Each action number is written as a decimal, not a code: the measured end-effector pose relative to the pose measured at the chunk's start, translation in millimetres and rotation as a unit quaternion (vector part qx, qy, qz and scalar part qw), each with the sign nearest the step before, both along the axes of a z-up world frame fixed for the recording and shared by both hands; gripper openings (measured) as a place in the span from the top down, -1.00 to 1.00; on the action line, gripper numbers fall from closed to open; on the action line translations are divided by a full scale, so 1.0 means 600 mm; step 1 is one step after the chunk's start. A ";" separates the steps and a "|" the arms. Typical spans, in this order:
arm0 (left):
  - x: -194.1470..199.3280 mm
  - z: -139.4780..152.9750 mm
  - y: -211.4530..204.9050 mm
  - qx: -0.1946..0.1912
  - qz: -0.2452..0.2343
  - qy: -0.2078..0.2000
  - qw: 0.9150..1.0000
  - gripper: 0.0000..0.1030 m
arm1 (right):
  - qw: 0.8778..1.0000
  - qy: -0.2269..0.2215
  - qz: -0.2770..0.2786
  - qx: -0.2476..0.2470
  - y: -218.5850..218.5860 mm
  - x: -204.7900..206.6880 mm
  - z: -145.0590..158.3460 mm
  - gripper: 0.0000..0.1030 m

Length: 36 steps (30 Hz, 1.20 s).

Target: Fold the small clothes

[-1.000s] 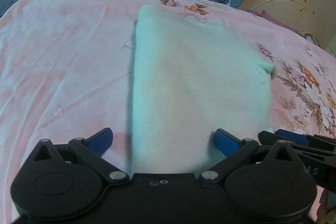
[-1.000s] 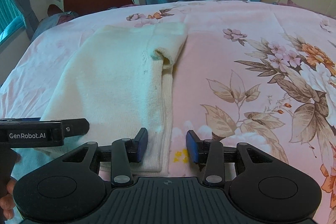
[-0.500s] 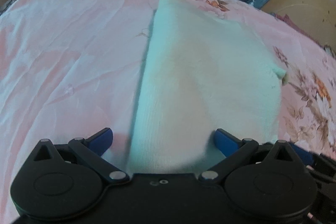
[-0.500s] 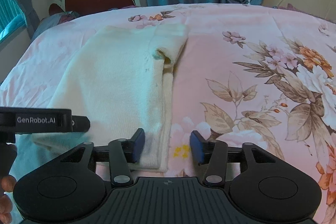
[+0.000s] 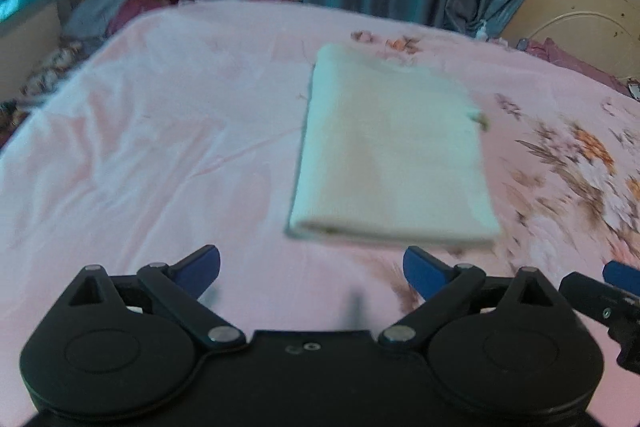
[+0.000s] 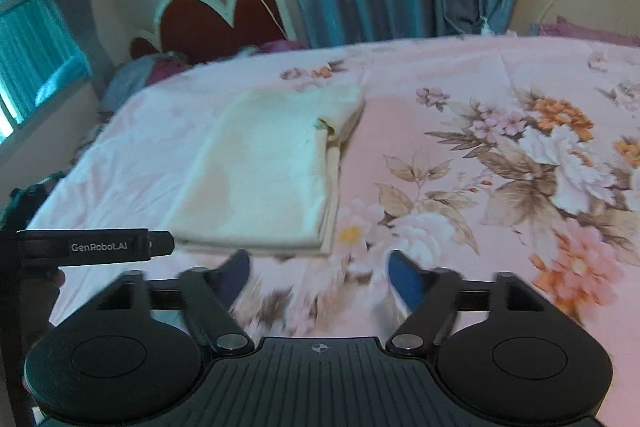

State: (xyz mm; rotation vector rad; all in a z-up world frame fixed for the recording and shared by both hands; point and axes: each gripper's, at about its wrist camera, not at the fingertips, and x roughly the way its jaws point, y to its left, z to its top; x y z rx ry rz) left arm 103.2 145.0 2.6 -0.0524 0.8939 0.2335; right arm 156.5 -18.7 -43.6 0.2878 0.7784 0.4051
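1. My left gripper [image 5: 312, 267] hangs with its jaws spread wide, nothing between them, above bare pink bedsheet [image 5: 160, 147]
2. My right gripper [image 6: 320, 277] is likewise released, its blue fingertips [image 6: 404, 279] apart and empty over the floral print
3. The folded cream sweater [image 5: 392, 155] lies flat on the bed just ahead of both grippers, touching neither; one sleeve cuff [image 6: 344, 115] pokes out at its far right corner

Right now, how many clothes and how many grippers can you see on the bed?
Folded cream garment: 1
Grippers, left gripper and right gripper, both open and apart from the garment, above the pink bedsheet: 2
Total: 3
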 end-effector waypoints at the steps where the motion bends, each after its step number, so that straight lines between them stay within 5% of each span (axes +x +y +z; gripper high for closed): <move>1: -0.022 0.012 -0.009 0.006 0.000 -0.006 1.000 -0.92 | 1.000 -0.009 0.003 -0.002 -0.007 -0.023 0.012 -0.53; 11: -0.197 0.114 -0.084 0.022 -0.012 -0.052 0.998 -0.97 | 0.995 -0.096 -0.020 -0.032 -0.050 -0.216 0.126 -0.94; 16: -0.257 0.156 -0.105 0.018 -0.008 -0.084 0.996 -0.99 | 0.990 -0.133 -0.044 -0.022 -0.070 -0.276 0.172 -0.99; 36: -0.329 0.198 -0.123 0.028 0.009 -0.119 0.992 -0.99 | 0.985 -0.161 -0.051 -0.017 -0.092 -0.346 0.202 -0.99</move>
